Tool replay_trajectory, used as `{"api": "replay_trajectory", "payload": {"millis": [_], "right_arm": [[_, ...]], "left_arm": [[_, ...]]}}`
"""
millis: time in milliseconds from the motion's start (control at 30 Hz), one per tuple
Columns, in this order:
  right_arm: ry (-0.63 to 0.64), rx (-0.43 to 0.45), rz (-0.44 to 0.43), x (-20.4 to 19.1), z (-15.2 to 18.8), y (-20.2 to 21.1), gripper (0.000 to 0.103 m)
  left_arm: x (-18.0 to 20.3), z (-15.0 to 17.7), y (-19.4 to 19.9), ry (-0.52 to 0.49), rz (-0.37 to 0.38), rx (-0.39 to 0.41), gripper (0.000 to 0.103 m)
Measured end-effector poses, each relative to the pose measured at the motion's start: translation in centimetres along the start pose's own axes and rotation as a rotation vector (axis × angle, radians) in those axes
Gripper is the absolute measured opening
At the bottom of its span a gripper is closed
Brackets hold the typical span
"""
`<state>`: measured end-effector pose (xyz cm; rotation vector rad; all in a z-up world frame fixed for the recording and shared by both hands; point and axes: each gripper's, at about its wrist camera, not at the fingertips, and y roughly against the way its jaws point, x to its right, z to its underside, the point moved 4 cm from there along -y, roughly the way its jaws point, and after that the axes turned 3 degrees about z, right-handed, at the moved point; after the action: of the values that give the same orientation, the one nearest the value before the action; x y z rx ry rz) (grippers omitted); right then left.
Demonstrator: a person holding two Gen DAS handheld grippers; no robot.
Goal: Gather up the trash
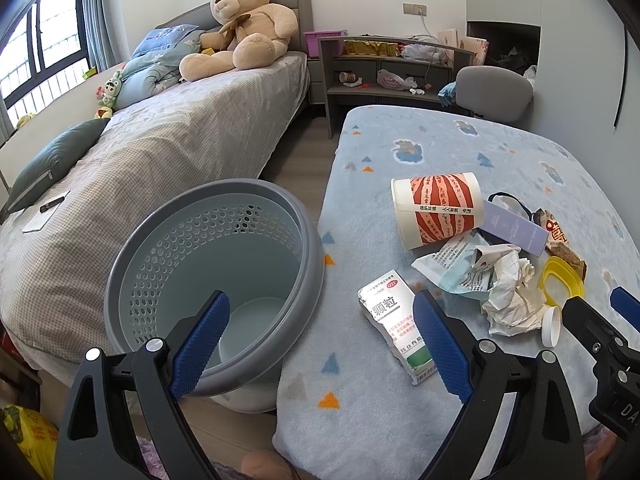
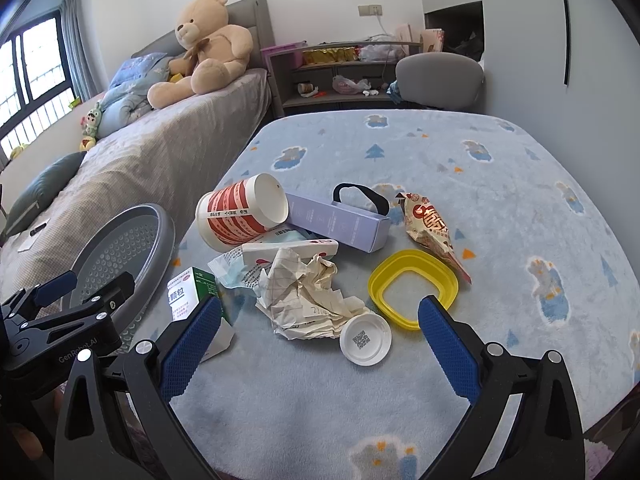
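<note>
Trash lies on a table under a blue fleece cover [image 2: 440, 152]: a red-and-white paper cup [image 2: 236, 214] on its side, a lilac box [image 2: 340, 222], crumpled paper [image 2: 308, 296], a white round lid [image 2: 365, 339], a yellow plastic rim [image 2: 412, 286], a snack wrapper [image 2: 432, 226] and a green-and-white medicine box [image 1: 394, 320]. A grey perforated bin [image 1: 216, 280] stands left of the table. My left gripper [image 1: 320, 344] is open and empty, between the bin and the medicine box. My right gripper [image 2: 320, 344] is open and empty, just before the lid and paper.
A bed [image 1: 160, 152] with a grey checked cover, a teddy bear [image 1: 244, 20] and pillows runs along the left. A grey shelf unit [image 1: 384, 76] and a grey chair [image 1: 494, 88] stand beyond the table. A yellow bag [image 1: 28, 436] lies on the floor at bottom left.
</note>
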<state>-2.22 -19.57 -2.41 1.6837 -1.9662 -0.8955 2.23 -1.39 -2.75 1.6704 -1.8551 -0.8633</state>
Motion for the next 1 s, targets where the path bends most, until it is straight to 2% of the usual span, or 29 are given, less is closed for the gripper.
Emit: {"api": "replay_trajectory", "payload": {"millis": [1000], "right_arm": [[-0.006,0.003,0.001,-0.03,0.08,-0.14,0.097]], "left_arm": [[-0.41,0.18,0.08,-0.003,0.003,0.002,0.089]]}}
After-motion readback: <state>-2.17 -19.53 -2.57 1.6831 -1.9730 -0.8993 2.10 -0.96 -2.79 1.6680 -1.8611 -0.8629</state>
